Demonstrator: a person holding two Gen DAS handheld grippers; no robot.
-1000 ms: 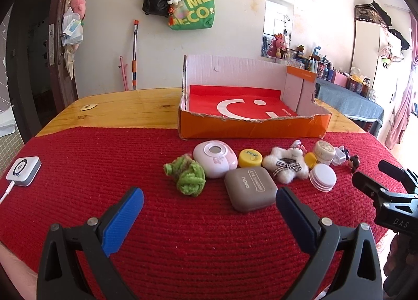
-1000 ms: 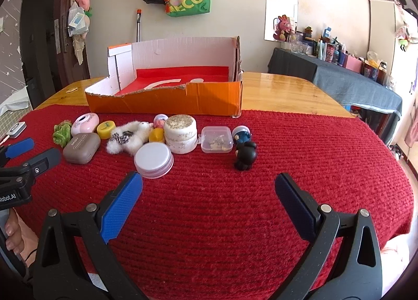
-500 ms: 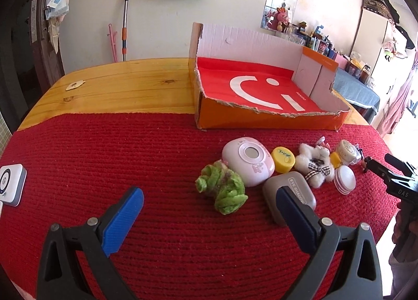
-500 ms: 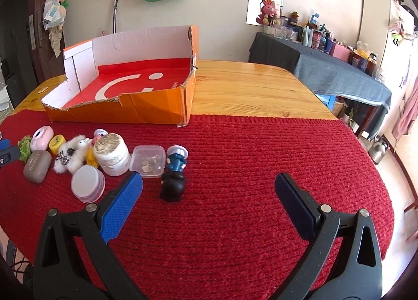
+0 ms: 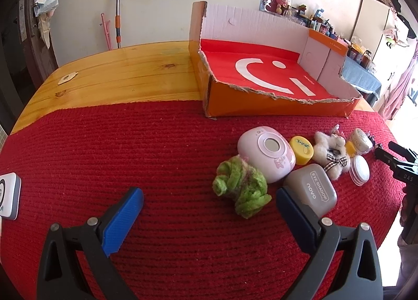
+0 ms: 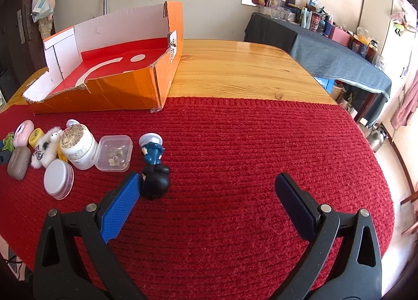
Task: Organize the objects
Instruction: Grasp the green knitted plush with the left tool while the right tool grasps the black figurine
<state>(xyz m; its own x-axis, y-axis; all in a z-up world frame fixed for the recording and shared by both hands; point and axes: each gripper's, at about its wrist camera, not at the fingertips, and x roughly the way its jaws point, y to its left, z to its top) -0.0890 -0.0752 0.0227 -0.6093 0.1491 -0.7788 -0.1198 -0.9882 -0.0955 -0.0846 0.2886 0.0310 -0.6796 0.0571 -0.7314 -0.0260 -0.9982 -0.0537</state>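
Both hand-held grippers hung released above the red mat
Left hand-held gripper [image 5: 209, 204] neared the green toy [image 5: 241, 190]; right hand-held gripper [image 6: 207, 189] sat beside the black figurine [image 6: 156, 181]

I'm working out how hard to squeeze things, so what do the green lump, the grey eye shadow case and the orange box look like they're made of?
Green lump: soft fuzzy yarn or felted wool, matte, with loose fibres showing.
Grey eye shadow case: probably hard plastic, smooth satin finish, printed lettering, rounded moulded corners.
Orange box: printed cardboard, with a ragged torn front edge and pale raw board inside.
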